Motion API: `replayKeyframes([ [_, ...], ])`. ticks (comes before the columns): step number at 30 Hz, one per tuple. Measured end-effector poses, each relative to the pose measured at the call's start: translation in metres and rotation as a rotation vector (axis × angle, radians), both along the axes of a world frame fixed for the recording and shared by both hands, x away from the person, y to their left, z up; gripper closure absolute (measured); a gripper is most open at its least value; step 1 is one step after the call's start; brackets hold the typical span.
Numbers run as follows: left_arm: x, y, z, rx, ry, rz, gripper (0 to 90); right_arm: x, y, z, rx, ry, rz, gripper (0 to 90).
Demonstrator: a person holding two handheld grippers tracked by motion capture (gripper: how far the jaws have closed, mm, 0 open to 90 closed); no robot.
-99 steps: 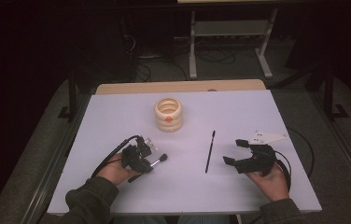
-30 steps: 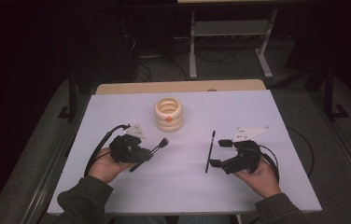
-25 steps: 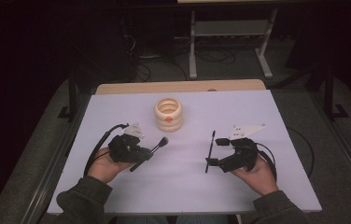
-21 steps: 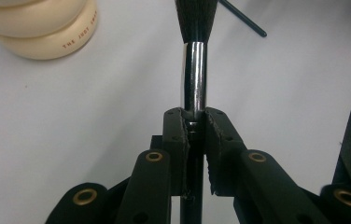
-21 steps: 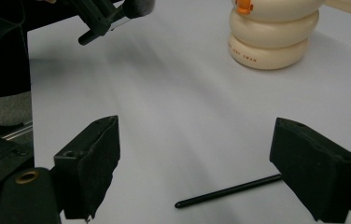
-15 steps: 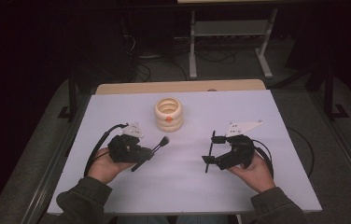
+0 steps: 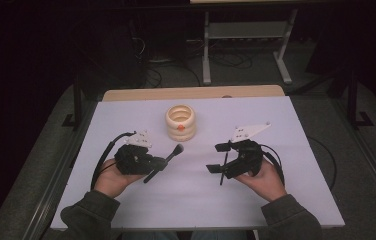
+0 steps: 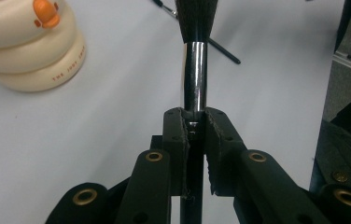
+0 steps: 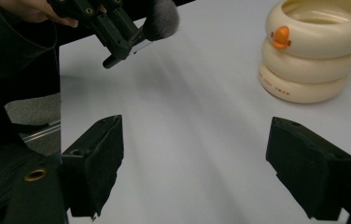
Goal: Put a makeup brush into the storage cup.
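My left gripper (image 7: 162,161) is shut on the handle of a makeup brush (image 7: 173,152), whose dark bristles point toward the table's middle. In the left gripper view the pads (image 8: 215,135) of that gripper (image 8: 194,123) clamp the chrome ferrule of the brush (image 8: 194,70). My right gripper (image 7: 215,158) stands wide open over a thin black stick (image 7: 221,179) lying on the table, one jaw on either side. In the right gripper view that gripper (image 9: 194,172) has bare table between its jaws. A cream ringed holder (image 7: 180,122) with an orange duck stands behind.
The white table (image 7: 186,205) has a wooden strip (image 7: 191,92) at its back edge. A metal stand (image 7: 248,35) and cables sit on the dark floor beyond. The holder (image 9: 313,51) and the left gripper (image 9: 117,35) with the brush (image 9: 159,18) appear ahead of the right jaws.
My right gripper has moved left and now straddles the thin black stick. The left gripper with the brush has shifted slightly and holds steady.
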State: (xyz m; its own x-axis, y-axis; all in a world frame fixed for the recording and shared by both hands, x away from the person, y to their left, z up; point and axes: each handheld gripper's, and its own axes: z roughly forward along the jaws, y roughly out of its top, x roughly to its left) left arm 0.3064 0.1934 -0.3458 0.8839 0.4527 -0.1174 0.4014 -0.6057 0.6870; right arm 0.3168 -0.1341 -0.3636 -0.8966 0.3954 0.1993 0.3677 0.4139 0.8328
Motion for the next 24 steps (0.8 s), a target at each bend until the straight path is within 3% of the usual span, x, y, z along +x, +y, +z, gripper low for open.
replayKeyframes([
  [7,-0.004,-0.002,0.004,-0.014,-0.029,-0.024,79.3,0.002,0.014,0.005,0.009,0.010,0.032,20.1],
  [24,-0.010,-0.010,0.001,-0.108,-0.058,-0.052,79.3,0.008,0.046,0.010,0.049,0.044,0.145,29.8],
])
